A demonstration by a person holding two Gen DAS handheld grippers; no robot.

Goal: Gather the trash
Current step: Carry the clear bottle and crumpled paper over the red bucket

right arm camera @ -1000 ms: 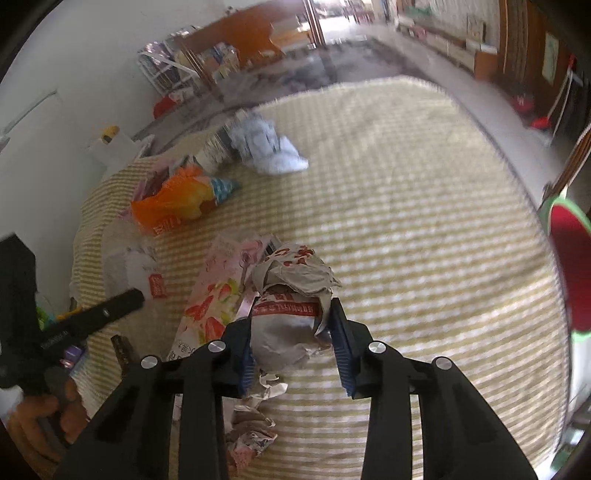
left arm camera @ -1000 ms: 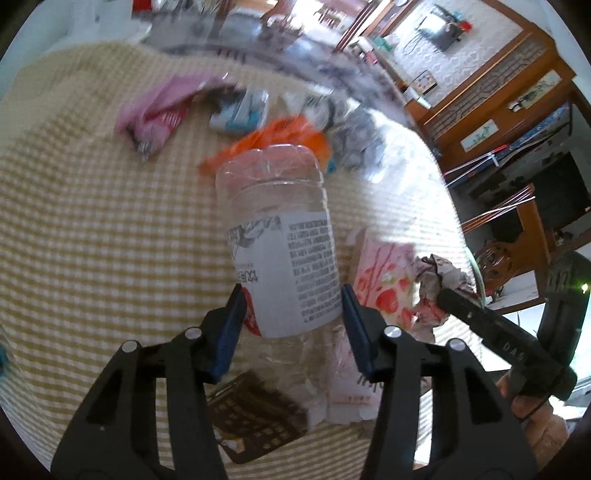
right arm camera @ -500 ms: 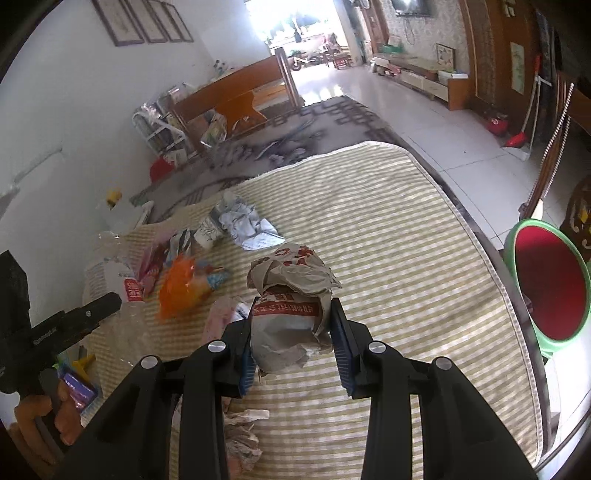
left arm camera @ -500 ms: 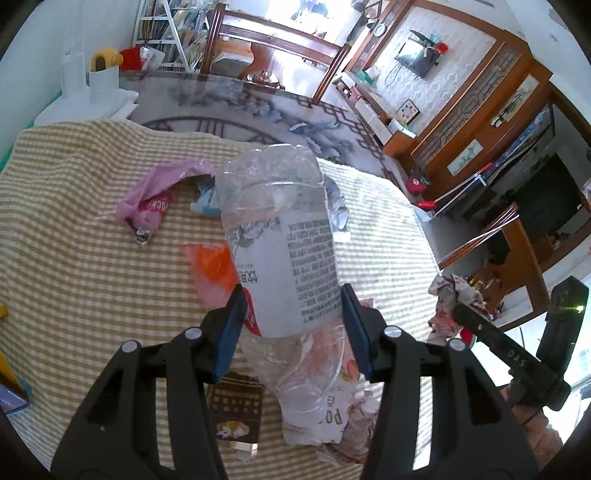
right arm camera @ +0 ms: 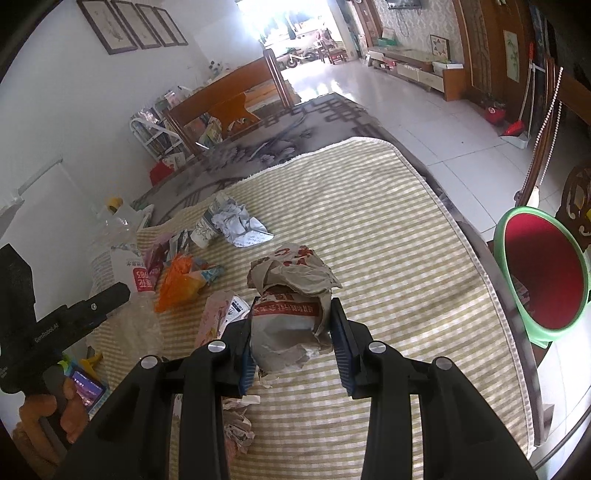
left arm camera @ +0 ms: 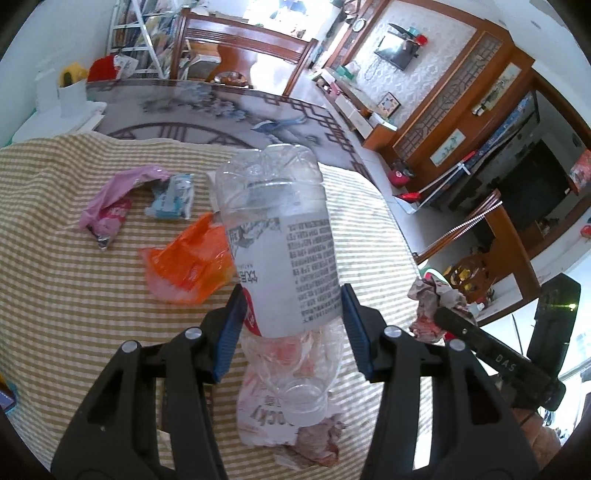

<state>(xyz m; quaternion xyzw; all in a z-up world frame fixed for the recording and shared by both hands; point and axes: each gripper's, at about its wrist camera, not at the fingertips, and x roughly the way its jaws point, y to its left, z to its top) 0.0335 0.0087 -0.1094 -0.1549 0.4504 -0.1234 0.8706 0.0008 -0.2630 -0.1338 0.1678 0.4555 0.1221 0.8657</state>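
**Both grippers loaded, held above surface**

Left gripper (left arm camera: 291,325): jaws clamped on clear plastic bottle (left arm camera: 284,240), base fwd. Right gripper (right arm camera: 293,343): jaws clamped on crumpled paper bag (right arm camera: 291,295). Orange wrapper (left arm camera: 188,266), pink wrapper (left arm camera: 110,206) lie on checked cloth (left arm camera: 55,295). Bin (right arm camera: 543,273) at surface's right edge.

The bottle (left arm camera: 280,236) is clear, glossy plastic with a paper-like label. The bag (right arm camera: 291,295) is crumpled matt paper. The tablecloth (right arm camera: 388,229) is woven cloth.

A home living room: wooden cabinets (left arm camera: 476,110), a wall-mounted TV (left arm camera: 397,55), framed pictures (right arm camera: 136,26), and a checked-cloth table (right arm camera: 388,221).
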